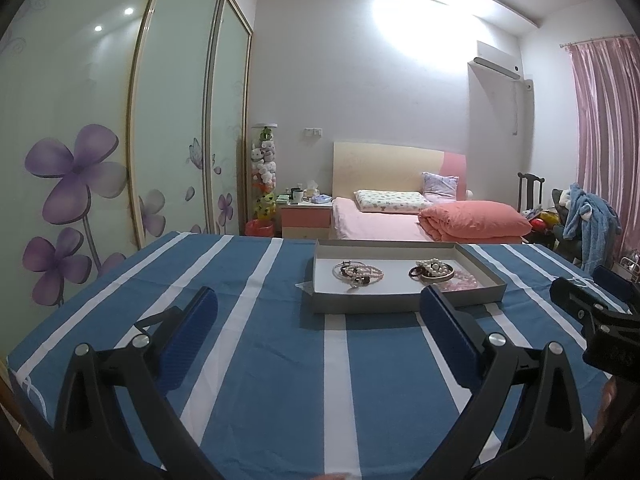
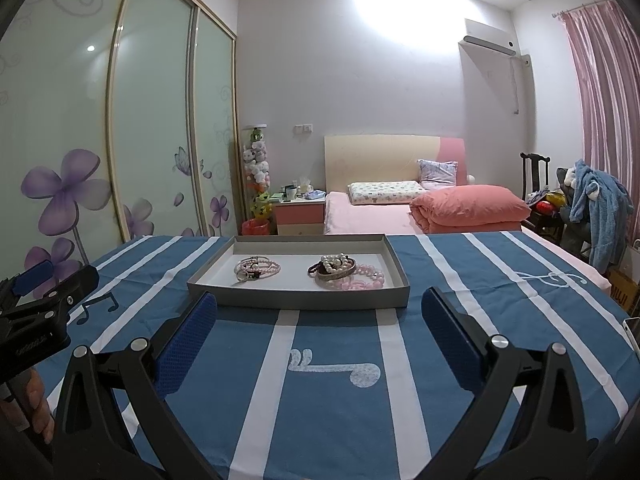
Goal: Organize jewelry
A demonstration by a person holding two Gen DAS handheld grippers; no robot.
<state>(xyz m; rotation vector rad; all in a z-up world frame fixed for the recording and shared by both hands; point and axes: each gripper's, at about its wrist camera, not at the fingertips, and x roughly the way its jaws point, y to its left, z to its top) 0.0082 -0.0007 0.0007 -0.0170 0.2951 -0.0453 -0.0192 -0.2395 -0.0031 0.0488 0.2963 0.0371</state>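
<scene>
Left gripper (image 1: 318,310) and right gripper (image 2: 319,316): fingers spread wide, nothing between them, both hovering over the blue striped tablecloth (image 2: 332,400) just short of the grey tray (image 2: 298,300). Tray holds two bracelet heaps, well apart: left pile (image 2: 256,268), right pile (image 2: 348,272). No legible writing on them. Bare cloth all round the tray. A hand (image 2: 38,404) grips the left handle.

Poss. "MUJI" on cardboard box (image 2: 624,294), white music-note signs on tablecloth (image 2: 320,400)
</scene>
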